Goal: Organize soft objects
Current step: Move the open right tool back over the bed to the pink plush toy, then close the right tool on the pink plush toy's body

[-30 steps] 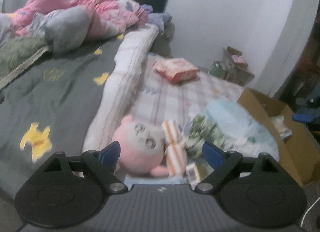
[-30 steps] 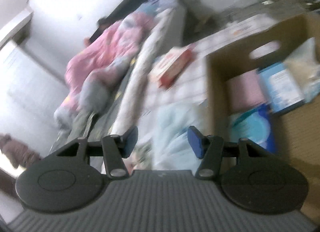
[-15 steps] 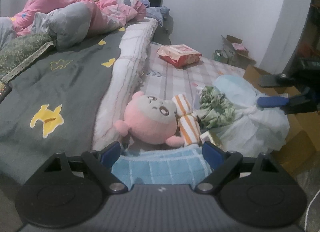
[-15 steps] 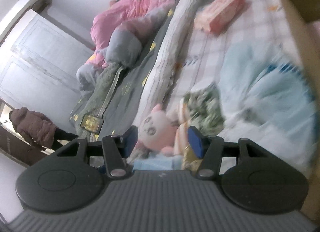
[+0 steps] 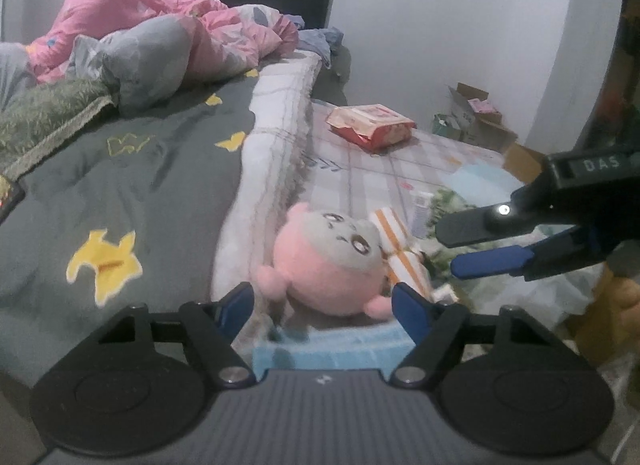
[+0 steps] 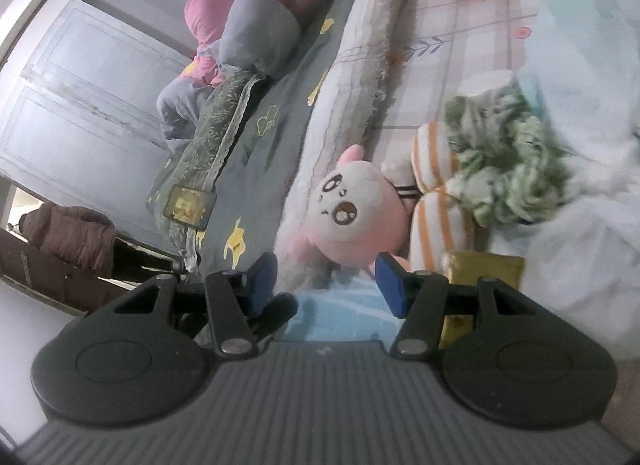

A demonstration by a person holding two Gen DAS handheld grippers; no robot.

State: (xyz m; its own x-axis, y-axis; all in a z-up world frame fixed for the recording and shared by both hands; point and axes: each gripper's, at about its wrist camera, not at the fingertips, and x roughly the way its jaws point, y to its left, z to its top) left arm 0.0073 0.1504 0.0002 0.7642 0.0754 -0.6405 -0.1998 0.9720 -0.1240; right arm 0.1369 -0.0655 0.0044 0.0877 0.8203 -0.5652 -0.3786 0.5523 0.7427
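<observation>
Lying on the checked sheet against the bed's [image 5: 152, 169] side, the round pink plush toy [image 5: 326, 261] sat between both released hand-held grippers, left [image 5: 323, 305] and right [image 6: 326, 275].

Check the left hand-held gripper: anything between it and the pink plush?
Nothing visible. The left hand-held gripper is open with the pink plush just ahead. The striped toy sits beside it, not in front.
</observation>
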